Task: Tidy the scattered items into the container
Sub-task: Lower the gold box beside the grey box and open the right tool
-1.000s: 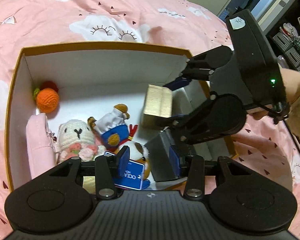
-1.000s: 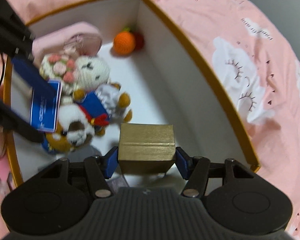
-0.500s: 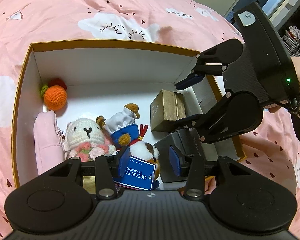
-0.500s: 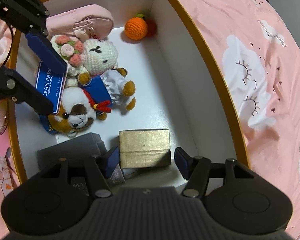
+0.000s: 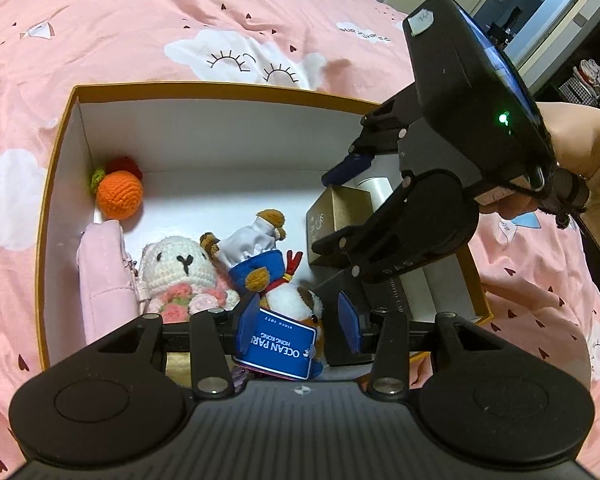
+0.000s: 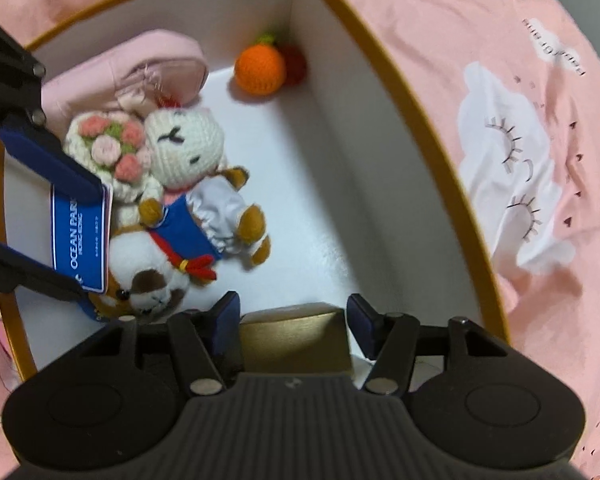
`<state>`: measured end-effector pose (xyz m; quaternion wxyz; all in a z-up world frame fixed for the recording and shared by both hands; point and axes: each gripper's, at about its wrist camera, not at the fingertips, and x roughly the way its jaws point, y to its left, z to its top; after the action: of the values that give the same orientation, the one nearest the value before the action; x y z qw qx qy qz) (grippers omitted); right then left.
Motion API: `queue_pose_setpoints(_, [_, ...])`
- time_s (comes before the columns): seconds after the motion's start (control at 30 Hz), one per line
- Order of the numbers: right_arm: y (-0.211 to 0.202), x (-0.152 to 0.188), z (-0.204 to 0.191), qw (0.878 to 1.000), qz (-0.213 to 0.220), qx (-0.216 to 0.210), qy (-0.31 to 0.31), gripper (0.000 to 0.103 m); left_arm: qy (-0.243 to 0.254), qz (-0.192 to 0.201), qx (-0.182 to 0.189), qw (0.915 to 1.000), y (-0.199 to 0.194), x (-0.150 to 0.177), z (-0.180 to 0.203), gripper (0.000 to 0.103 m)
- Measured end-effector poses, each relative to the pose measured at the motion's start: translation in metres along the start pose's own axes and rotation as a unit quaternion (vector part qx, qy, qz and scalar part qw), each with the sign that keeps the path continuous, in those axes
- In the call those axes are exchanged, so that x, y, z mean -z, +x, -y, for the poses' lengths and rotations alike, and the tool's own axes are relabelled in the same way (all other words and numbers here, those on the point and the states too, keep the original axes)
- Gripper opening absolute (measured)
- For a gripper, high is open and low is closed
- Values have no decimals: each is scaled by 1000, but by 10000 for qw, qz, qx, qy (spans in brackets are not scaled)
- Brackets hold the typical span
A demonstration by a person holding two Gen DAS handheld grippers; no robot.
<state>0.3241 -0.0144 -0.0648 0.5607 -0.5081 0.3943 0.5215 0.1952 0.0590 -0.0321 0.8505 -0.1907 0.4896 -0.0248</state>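
The container (image 5: pixel 220 90) is a gold-rimmed white box (image 6: pixel 380 60) on a pink bed. In it stands a gold carton (image 5: pixel 340 212). My right gripper (image 5: pixel 320 212) hangs just above that carton. In the right wrist view the gold carton (image 6: pixel 296 332) lies between my right gripper's (image 6: pixel 294 312) jaws, which are closing, and the pads do not press on it. My left gripper (image 5: pixel 298 316) is open over a plush dog (image 5: pixel 260 256). The dog's blue tag (image 5: pixel 280 348) leans on the left pad, clear of the right one.
Also in the box are a crochet orange (image 5: pixel 120 198), a pink pouch (image 5: pixel 104 280), a crochet bunny (image 5: pixel 180 268) and a dark grey box (image 5: pixel 380 300). A hand (image 5: pixel 572 160) holds the right gripper. The pink sheet (image 5: pixel 140 20) surrounds the box.
My right gripper let go of the gold carton, which now stands on the box floor, and drew back from it. The left gripper barely moved.
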Motion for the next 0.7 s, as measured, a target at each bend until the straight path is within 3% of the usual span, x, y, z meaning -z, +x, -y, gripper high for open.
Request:
queue_pose_setpoints(0.27, [3, -2, -8, 9976, -287, -45, -634, 61, 7, -6, 27, 10000, 1, -2, -3, 49])
queue_pose_setpoints(0.7, [1, -2, -9, 9969, -360, 47, -705, 62, -37, 42, -64, 10000, -3, 6, -2, 49])
